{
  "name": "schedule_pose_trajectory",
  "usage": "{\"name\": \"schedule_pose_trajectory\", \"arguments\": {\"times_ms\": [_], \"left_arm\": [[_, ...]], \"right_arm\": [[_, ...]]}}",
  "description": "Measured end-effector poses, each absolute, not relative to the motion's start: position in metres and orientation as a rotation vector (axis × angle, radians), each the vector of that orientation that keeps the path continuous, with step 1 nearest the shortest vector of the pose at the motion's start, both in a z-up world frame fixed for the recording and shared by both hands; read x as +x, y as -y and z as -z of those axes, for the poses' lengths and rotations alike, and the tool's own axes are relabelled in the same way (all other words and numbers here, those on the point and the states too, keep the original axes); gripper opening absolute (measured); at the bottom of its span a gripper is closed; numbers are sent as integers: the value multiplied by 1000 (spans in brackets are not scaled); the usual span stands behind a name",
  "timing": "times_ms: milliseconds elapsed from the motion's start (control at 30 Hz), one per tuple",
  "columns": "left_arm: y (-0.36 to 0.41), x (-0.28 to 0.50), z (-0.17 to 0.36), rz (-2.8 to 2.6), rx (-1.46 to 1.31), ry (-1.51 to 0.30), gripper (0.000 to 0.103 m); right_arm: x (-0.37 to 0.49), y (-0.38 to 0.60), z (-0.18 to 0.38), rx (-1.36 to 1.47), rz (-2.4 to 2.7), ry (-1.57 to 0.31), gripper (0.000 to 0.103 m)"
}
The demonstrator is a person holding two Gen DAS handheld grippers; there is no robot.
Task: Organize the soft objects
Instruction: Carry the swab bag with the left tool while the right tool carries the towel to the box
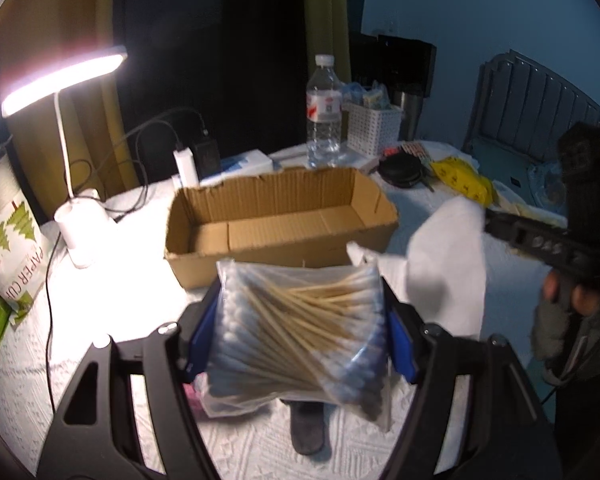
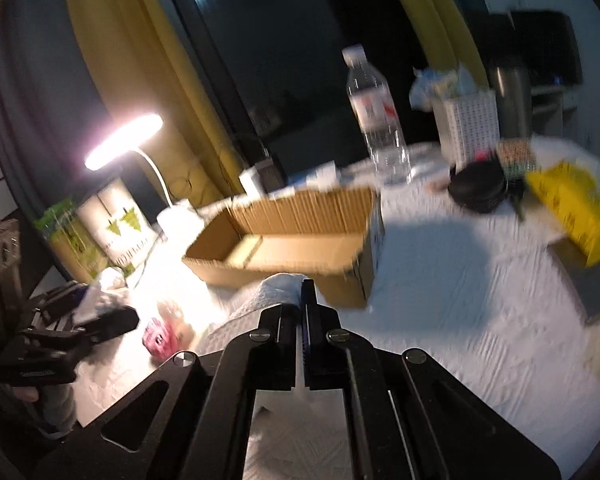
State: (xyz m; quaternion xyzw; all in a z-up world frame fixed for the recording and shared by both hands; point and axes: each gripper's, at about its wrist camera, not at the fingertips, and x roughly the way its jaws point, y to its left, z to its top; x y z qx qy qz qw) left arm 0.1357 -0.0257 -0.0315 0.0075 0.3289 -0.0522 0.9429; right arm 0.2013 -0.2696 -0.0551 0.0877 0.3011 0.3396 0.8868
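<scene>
Left wrist view, lower centre: left gripper [image 1: 300, 320] clamps a clear plastic bag of wooden cotton swabs [image 1: 300, 332], below the open brown cardboard box [image 1: 280, 224] (empty, apparently). Right gripper [image 2: 304, 300] pinches a white cloth [image 2: 256, 300]. I judge the slippery bag could slide out.

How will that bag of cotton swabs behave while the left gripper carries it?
The bag of cotton swabs looks light. Its thin plastic sags below the left gripper, so it's probably floppy. The loose sticks inside lie crisscrossed and may shift.
</scene>
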Motion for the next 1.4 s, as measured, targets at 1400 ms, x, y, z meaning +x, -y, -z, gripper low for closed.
{"name": "schedule_pose_trajectory", "arguments": {"times_ms": [1400], "left_arm": [[24, 289, 57, 122, -38, -746, 71]], "right_arm": [[329, 204, 74, 6, -709, -673, 3]]}}
